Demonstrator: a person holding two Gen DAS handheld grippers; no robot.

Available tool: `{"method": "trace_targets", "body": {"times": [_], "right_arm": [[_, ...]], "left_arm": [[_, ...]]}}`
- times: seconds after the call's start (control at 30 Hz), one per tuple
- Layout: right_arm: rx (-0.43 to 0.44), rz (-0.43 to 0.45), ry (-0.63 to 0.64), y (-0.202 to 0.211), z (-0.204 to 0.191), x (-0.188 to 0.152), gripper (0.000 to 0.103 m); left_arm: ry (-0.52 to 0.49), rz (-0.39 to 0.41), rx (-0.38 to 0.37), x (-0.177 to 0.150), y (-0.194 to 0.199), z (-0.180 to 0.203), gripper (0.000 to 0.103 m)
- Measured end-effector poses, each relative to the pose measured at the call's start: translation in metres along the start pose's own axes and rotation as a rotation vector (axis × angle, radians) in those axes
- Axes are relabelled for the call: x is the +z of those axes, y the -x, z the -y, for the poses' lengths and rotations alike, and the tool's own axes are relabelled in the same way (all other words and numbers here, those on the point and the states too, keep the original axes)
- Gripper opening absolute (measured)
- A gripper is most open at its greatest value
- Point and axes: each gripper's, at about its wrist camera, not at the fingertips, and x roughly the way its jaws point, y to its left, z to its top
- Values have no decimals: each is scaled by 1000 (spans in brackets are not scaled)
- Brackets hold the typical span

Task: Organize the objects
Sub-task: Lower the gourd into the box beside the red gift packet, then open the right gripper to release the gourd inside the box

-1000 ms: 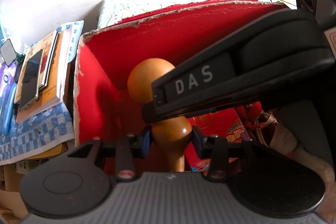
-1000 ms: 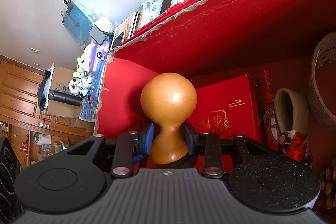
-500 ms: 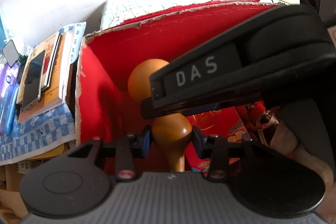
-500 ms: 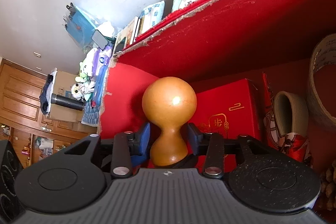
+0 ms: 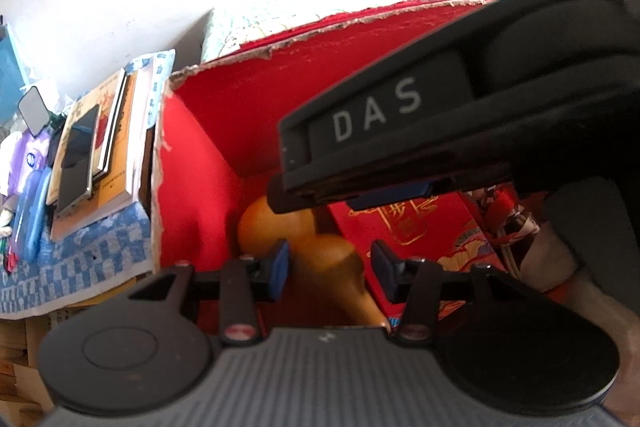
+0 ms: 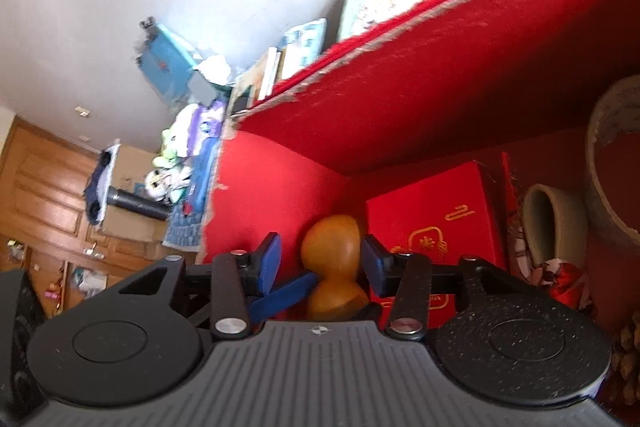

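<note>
You are letting go of the wooden gourd (image 6: pixel 334 269) with both tongs at once. The left tongs (image 5: pixel 328 273) have just been opening, and their blue pads are now standing apart on either side of the gourd's lower bulb with a gap showing on each side. The right tongs (image 6: pixel 320 261) have just been opening too, and their pads are likewise standing clear of the gourd's upper bulb, which is still between them. Compared with a second ago, when both pairs were clamped on the gourd and holding it higher against the red box's (image 6: pixel 440 75) back wall, the gourd is now lying lower and tilted, down in the box's left corner.

Taking the small red gift carton (image 6: pixel 436 223) as the landmark: the gourd is sitting just left of it, between it and the box's left wall. A pale vessel (image 6: pixel 548 223) is resting to the right of the carton.

For the task, this is looking like the placing step finishing: the gourd appears to be resting in the box on its own, so you are probably free to withdraw both tongs and move to another object.
</note>
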Motion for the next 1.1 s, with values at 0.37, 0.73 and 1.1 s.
{"method": "trace_targets", "body": {"times": [0.37,0.73,1.1], "right_arm": [[-20,26,4,1,-3,-3,48],[-31,34,11,3,-3,-6,48],[-28,16,16,0,-2,-4,48]], "left_arm": [[-1,-3,28,0,-2,-2,54],[-4,10,47,-2,-2,-4,54],[2,19,62,1,-2,0,54]]}}
